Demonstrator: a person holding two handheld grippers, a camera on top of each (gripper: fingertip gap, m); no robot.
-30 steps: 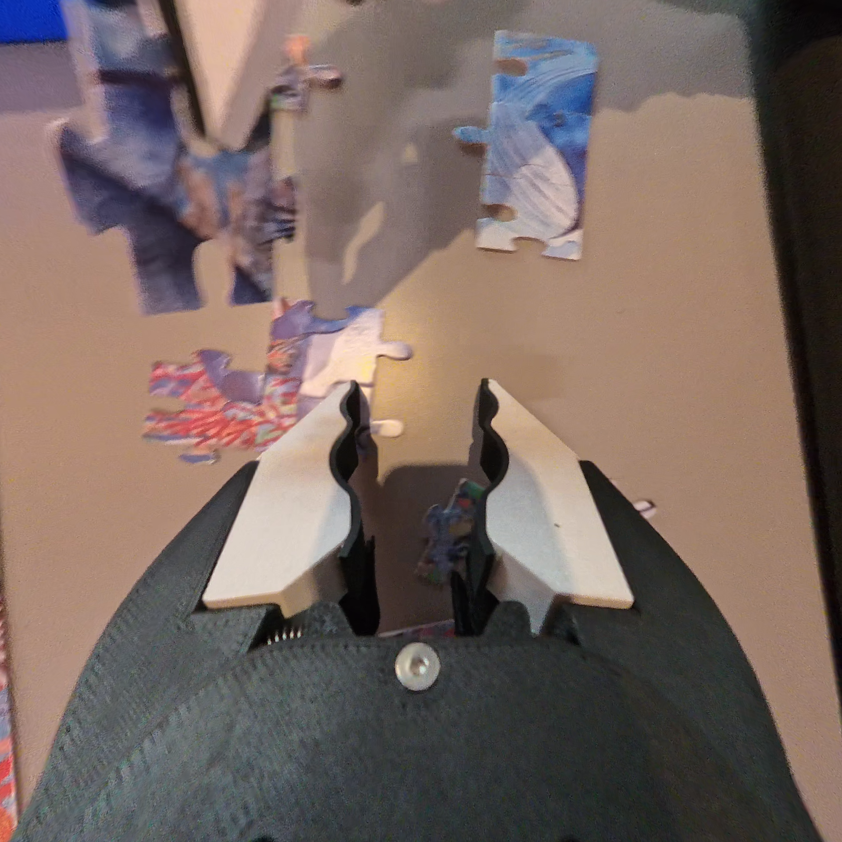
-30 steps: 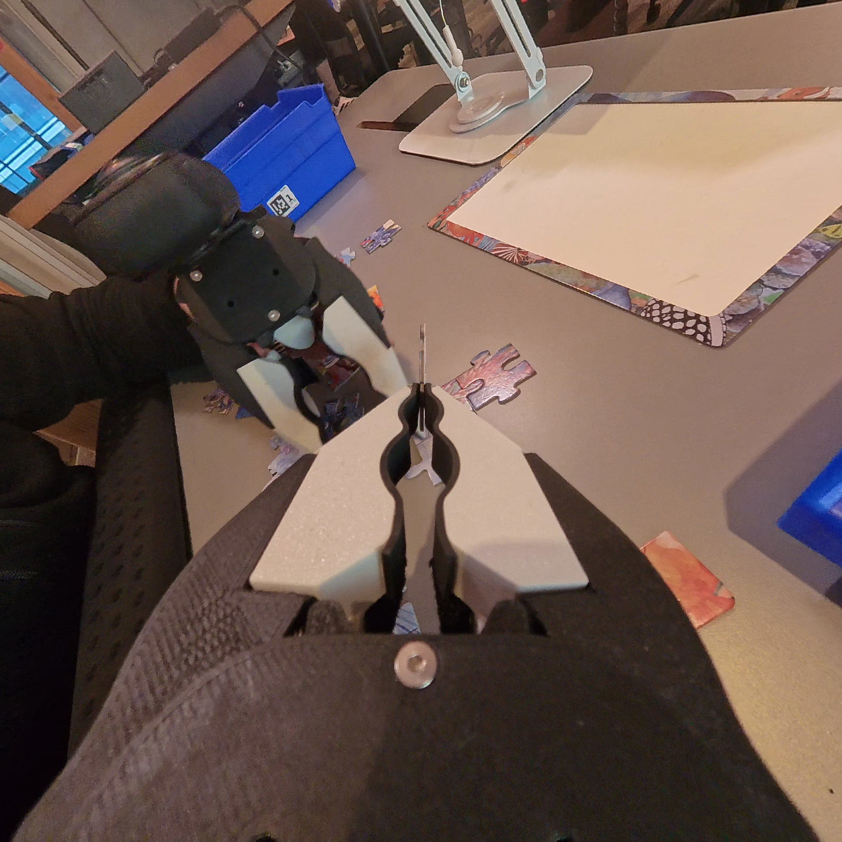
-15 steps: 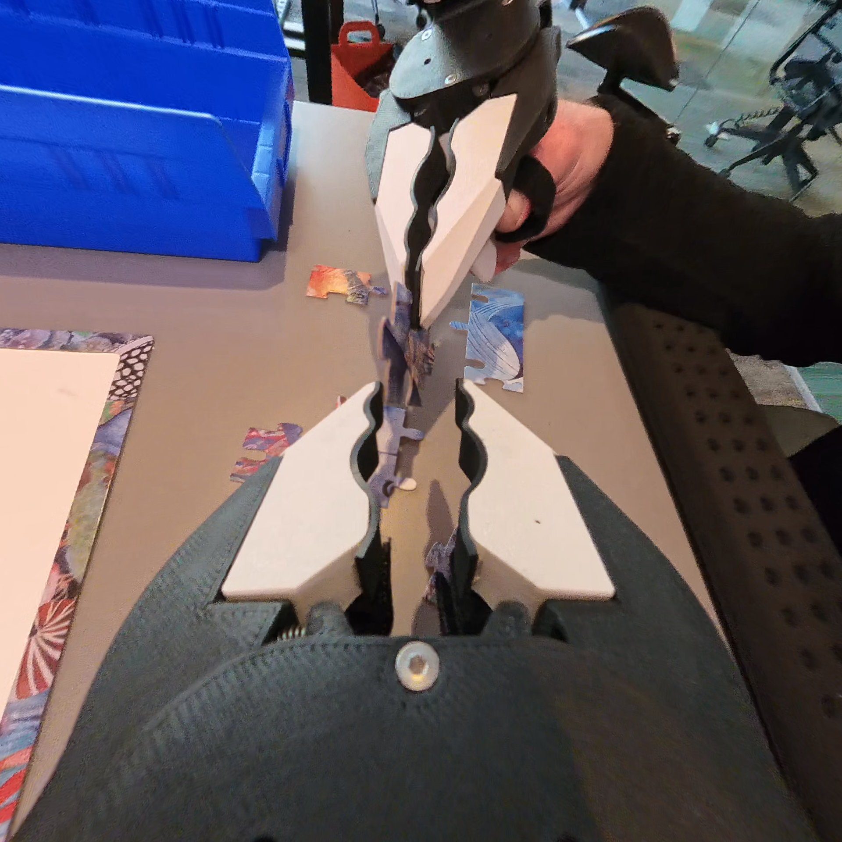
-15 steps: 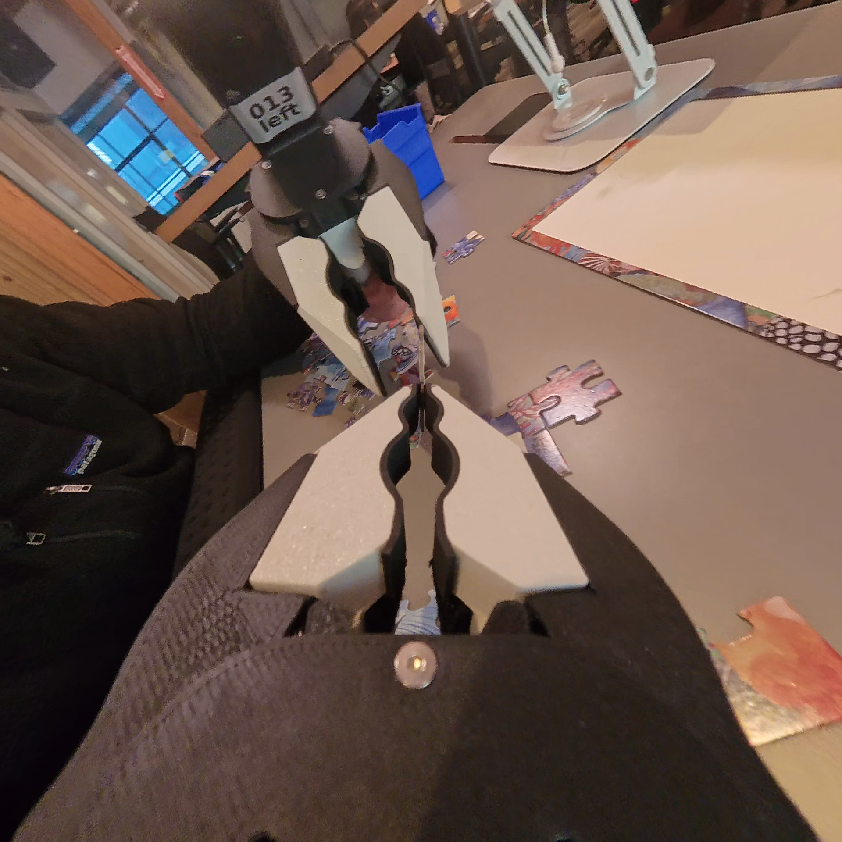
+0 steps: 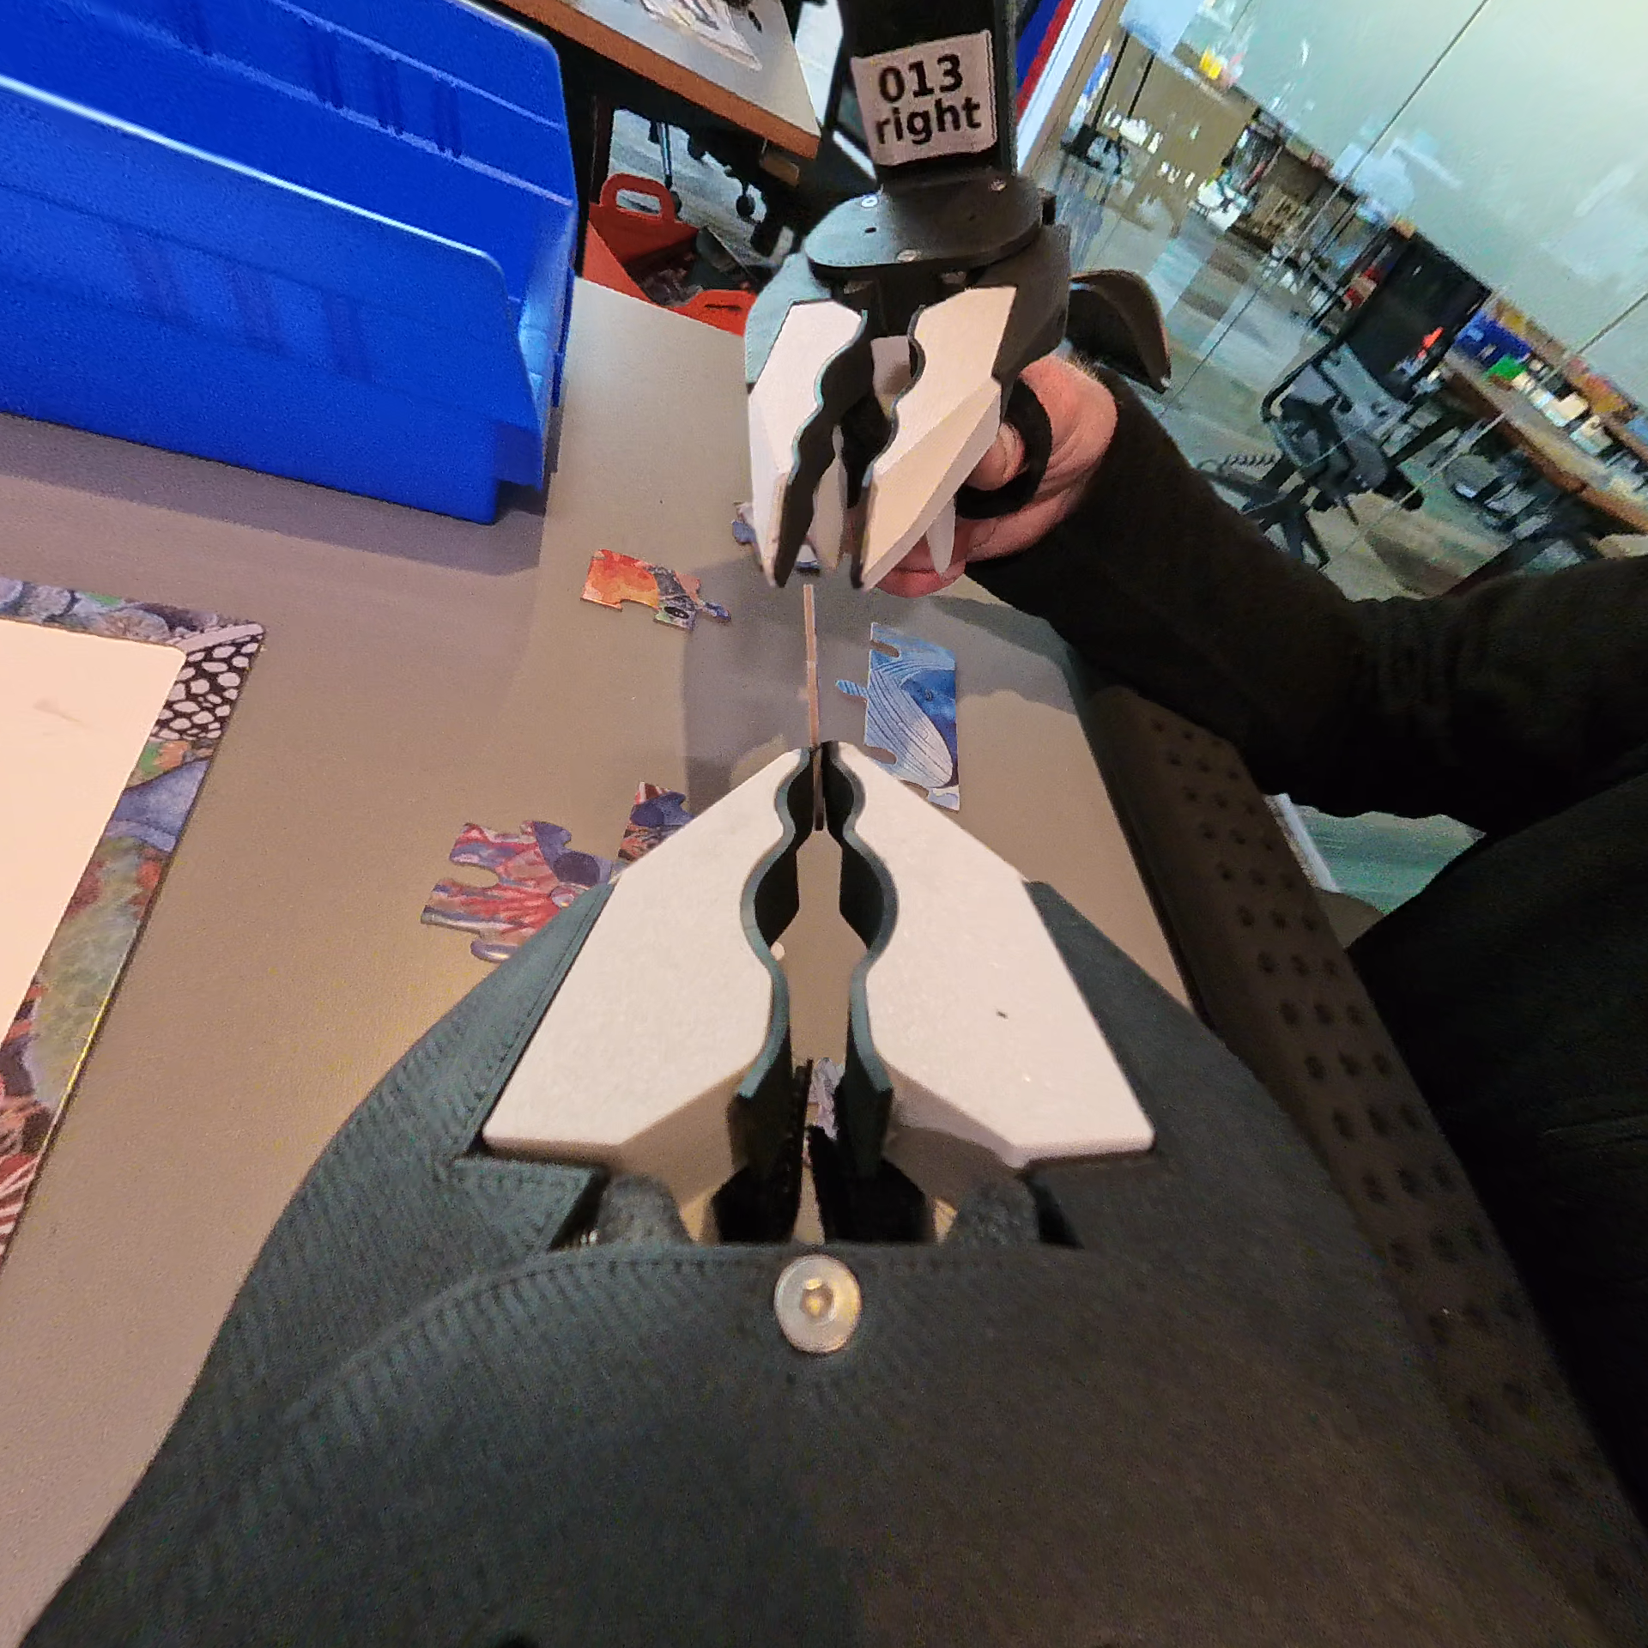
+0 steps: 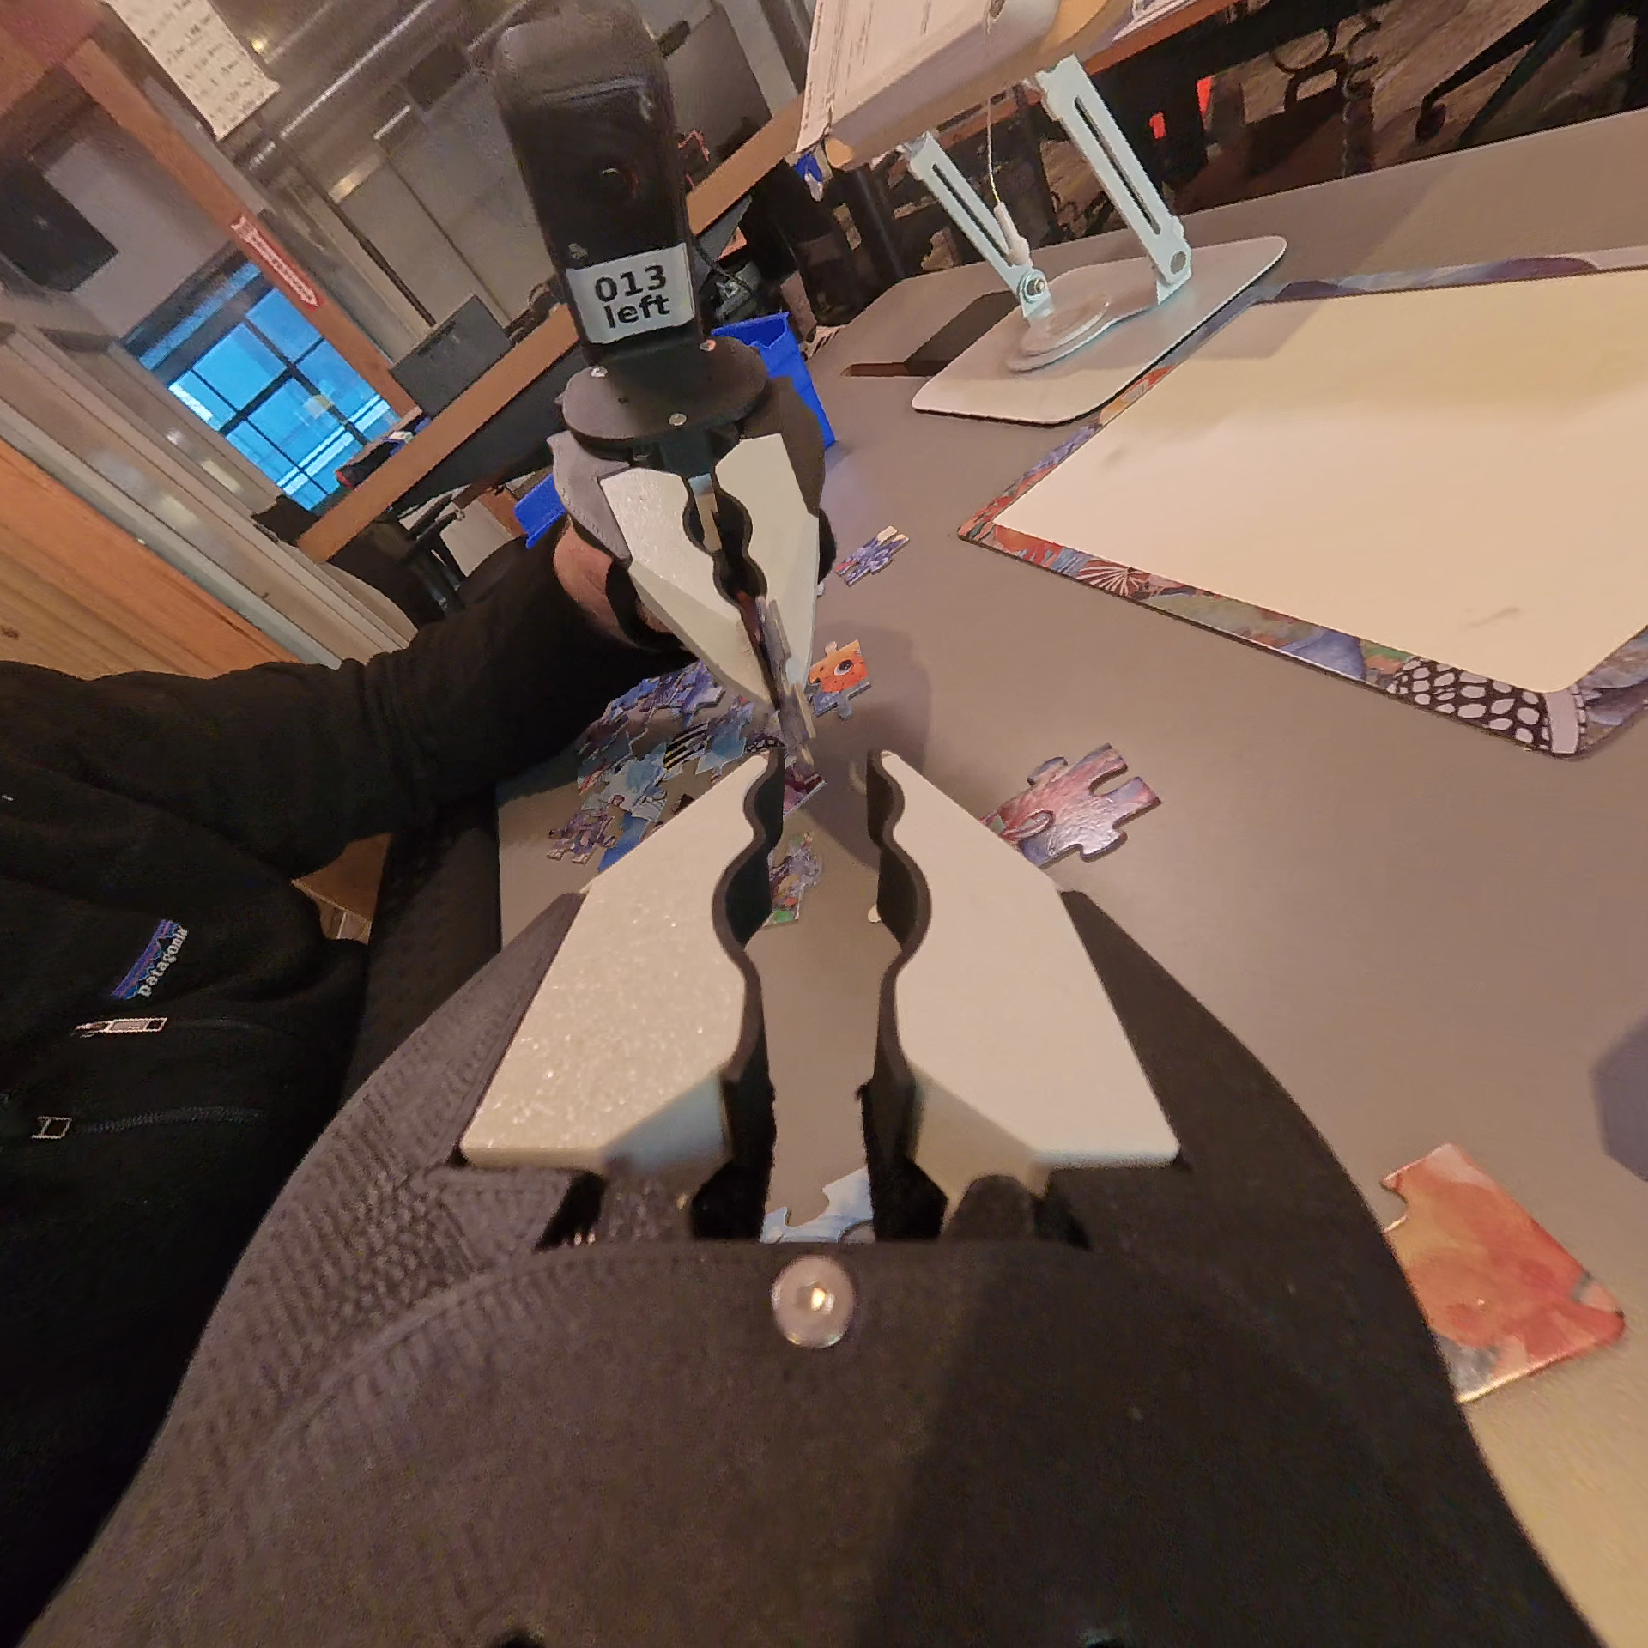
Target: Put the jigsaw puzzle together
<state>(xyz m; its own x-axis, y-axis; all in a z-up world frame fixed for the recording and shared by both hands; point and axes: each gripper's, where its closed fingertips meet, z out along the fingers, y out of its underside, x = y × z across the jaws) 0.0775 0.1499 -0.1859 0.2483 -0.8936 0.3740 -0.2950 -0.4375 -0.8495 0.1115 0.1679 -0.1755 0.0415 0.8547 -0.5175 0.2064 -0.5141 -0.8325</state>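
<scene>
My left gripper [image 5: 816, 753] is shut on a jigsaw piece [image 5: 810, 669], held upright and seen edge-on above the grey table. My right gripper [image 5: 819, 581] hangs just above the piece's top edge, jaws apart. In the right wrist view my right gripper [image 6: 825, 762] is open and empty, and the left gripper [image 6: 785, 687] pinches the piece [image 6: 798, 727] just beyond its tips. The puzzle board [image 5: 214, 678] with a patterned border lies at the left; it also shows in the right wrist view [image 6: 1471, 696].
Loose pieces lie on the table: a blue whale piece [image 5: 918, 713], an orange one [image 5: 642, 589], a red-purple pair [image 5: 517, 883], a purple one [image 6: 1070, 803], a pile [image 6: 660, 758]. A blue bin [image 5: 267, 267], a metal stand [image 6: 1097, 330] and a black chair arm [image 5: 1293, 936] border the area. Some 5 cm of space lies between my two pairs of fingers.
The piece has passed from my right gripper to my left. The left gripper, open before, has shut on it. The right gripper has opened and let go.
</scene>
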